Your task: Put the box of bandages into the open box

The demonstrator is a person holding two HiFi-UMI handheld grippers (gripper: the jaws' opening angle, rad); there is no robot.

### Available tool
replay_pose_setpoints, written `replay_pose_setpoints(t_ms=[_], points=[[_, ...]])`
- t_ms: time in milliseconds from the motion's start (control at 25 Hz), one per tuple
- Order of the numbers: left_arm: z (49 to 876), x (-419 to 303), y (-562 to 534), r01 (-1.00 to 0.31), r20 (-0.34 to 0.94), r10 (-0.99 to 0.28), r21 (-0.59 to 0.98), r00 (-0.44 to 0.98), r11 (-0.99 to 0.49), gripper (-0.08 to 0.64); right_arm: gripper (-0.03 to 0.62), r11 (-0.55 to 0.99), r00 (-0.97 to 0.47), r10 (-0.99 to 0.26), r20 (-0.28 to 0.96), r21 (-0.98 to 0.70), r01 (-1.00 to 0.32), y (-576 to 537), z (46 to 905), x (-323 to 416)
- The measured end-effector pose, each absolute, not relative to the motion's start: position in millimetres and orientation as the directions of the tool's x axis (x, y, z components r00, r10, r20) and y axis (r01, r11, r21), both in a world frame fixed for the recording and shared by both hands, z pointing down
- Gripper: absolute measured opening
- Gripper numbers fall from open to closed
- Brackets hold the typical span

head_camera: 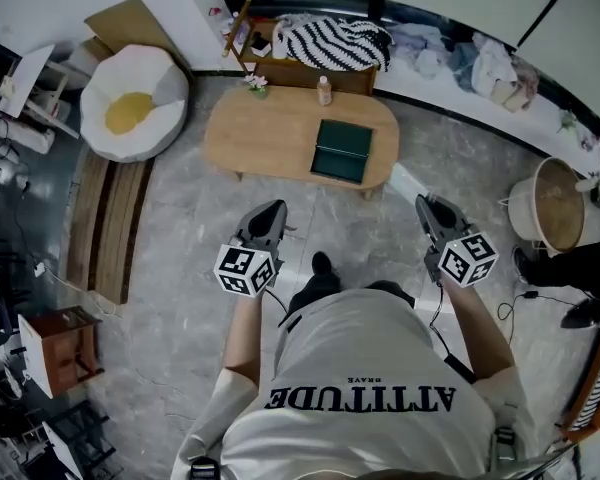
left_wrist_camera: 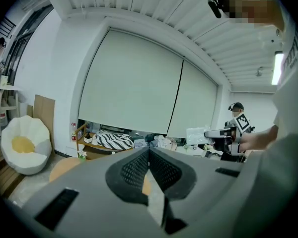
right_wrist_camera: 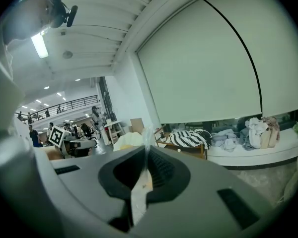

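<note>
On the oval wooden table (head_camera: 250, 138) ahead of us lies the dark green box (head_camera: 342, 151), well apart from our left gripper (head_camera: 272, 211) and right gripper (head_camera: 425, 205), both clenched and empty.

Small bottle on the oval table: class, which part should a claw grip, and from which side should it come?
Grip the small bottle round the middle of its body. It stands upright at the oval table's far edge with a wooden bench close behind, so probably come in level from the near side.

open box (head_camera: 342, 151) | dark green, rectangular, lying flat | right half of wooden table (head_camera: 270, 138)
</note>
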State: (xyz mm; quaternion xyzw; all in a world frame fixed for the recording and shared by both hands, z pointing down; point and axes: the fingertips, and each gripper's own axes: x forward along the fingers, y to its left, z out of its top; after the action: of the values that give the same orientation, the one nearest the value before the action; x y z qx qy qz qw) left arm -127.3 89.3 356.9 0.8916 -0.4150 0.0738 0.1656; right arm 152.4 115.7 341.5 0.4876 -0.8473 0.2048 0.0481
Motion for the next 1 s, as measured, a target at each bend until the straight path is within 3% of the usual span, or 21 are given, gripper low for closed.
replay_pose_setpoints(t_ms=[480,1000], points=[[371,-182,27,-0.714,0.272,-0.66,0.239,0.7,-0.658,0.021,0.025,0.392,-0.471,-0.825,0.313,-0.284,-0.875,74,353,93],[383,-180,2,-0.701,0.293,-0.637,0.265,0.713,-0.662,0.021,0.025,0.38,-0.467,-0.813,0.347,-0.293,-0.878,50,363,92]])
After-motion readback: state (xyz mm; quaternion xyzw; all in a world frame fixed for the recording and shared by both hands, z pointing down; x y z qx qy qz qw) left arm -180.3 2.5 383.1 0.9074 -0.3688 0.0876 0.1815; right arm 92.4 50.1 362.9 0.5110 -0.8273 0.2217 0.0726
